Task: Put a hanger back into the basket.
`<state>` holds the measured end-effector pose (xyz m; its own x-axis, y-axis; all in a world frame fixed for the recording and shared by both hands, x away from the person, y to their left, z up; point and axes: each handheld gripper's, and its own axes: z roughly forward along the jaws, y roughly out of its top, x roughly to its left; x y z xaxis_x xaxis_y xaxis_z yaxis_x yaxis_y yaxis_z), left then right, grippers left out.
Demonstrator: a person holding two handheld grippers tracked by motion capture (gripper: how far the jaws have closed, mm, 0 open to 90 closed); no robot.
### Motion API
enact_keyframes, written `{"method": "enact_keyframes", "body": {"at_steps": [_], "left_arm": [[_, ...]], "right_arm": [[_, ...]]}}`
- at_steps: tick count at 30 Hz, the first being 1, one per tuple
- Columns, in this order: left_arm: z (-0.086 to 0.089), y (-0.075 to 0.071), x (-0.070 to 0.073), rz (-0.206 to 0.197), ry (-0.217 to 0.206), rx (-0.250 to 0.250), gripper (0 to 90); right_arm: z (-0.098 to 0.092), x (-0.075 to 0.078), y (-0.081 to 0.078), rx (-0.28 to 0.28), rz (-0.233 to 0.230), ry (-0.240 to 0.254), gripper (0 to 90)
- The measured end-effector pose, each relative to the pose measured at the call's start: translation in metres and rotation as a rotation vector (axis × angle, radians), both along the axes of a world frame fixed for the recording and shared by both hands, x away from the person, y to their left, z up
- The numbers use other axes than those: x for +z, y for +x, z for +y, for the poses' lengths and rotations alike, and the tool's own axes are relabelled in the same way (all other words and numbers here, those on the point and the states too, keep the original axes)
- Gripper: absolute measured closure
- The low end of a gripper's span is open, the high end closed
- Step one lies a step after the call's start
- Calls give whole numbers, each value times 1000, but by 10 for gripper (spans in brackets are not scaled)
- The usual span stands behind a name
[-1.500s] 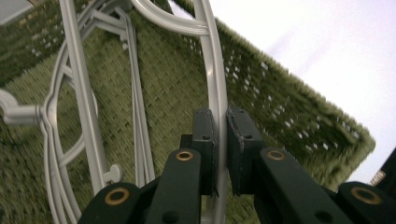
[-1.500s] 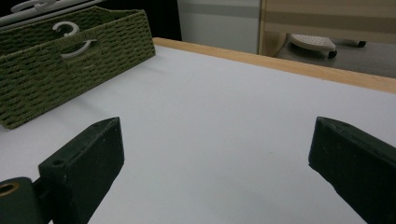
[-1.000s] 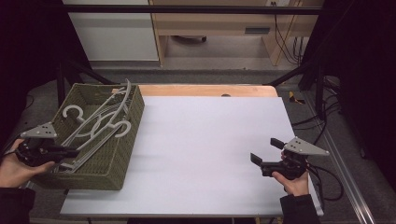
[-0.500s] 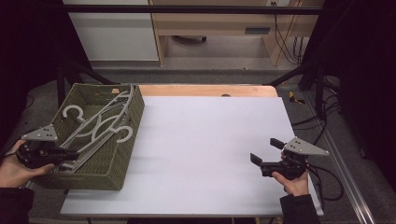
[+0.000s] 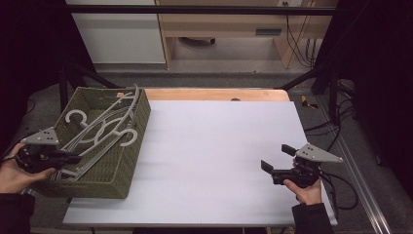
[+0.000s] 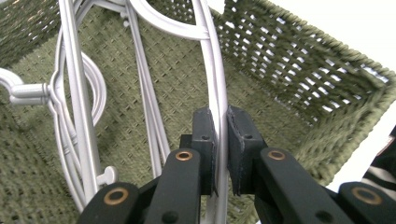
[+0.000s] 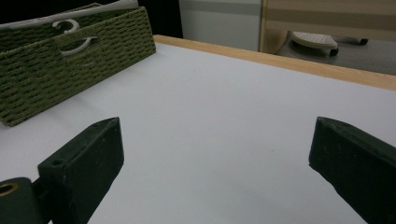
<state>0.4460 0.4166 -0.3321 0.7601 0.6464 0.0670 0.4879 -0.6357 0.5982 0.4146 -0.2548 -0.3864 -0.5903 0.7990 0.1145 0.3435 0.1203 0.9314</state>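
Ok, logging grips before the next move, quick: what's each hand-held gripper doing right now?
Left hand-held gripper: closed on a grey hanger inside the green woven basket.
Right hand-held gripper: open, holding nothing, above the white table.

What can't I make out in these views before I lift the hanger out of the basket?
- Hanger count: the grey hangers overlap in the high view.
- Gripped hanger: its lower end is hidden behind the left hand-held gripper in the left gripper view.
- Basket: cut off by the edge of the right gripper view.
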Motion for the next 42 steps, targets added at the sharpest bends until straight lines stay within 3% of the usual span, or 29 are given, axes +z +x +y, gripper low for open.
{"method": "enact_keyframes", "body": {"at_steps": [7, 10, 14, 19, 21, 25, 29, 36, 40, 42], "left_arm": [[13, 0, -17, 3, -35, 1, 825], [14, -2, -17, -4, -49, -36, 825], [16, -1, -18, 2, -57, -32, 824], [15, 4, -30, 57, -13, -6, 818], [14, 4, -35, 60, -19, 11, 817], [12, 8, -38, 83, 13, 42, 816], [4, 8, -41, 78, 50, 68, 804], [-22, 19, -38, 7, 71, 150, 532], [-39, 29, -39, -23, 83, 175, 451], [-45, 33, -42, -12, 91, 184, 440]], "right_arm": [[-1, 0, 0, -2, -3, -1, 33], [1, 0, 0, -5, -1, -1, 32], [0, 0, 0, -6, 0, 0, 32], [0, 0, 0, -4, -4, 0, 32], [0, 0, 0, -1, -4, -1, 32], [1, 0, 0, -5, -1, -1, 32], [0, 0, 0, 0, -1, -2, 32], [1, 0, 0, -3, 0, 1, 31], [0, 0, 0, 0, -3, -1, 32], [0, 0, 0, 1, -2, -2, 31]]}}
